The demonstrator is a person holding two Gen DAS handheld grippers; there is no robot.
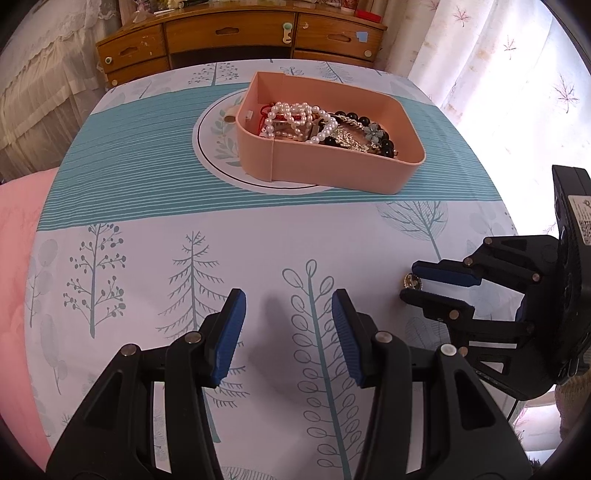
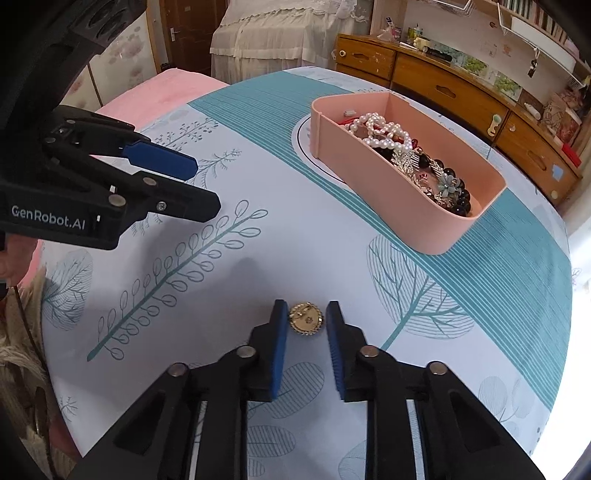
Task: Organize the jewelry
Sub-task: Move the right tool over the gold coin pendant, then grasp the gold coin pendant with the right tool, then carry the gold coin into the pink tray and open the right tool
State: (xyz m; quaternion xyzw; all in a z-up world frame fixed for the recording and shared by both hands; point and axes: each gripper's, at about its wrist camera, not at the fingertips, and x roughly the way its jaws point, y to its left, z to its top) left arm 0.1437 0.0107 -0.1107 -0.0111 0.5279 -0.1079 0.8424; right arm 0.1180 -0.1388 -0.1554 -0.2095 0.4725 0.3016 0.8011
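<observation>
Right gripper point(image 2: 306, 319) jaws apart, straddling small round gold brooch point(image 2: 305, 318) on tree-print tabletop point(image 2: 406, 288), likely for transfer to pink plastic jewelry box point(image 2: 399, 206); left gripper point(image 1: 288, 321) open, empty

A home bedroom: wooden dresser point(image 1: 240, 35) with drawers, lace-draped bed point(image 2: 280, 33), pink blanket point(image 1: 18, 258), floral curtains point(image 1: 498, 55).

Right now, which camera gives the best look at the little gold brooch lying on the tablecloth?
The right wrist view: the gold brooch lies centred between the right gripper fingers, face and rim clear. The left wrist view shows it only small, at the fingertips, partly hidden.
</observation>
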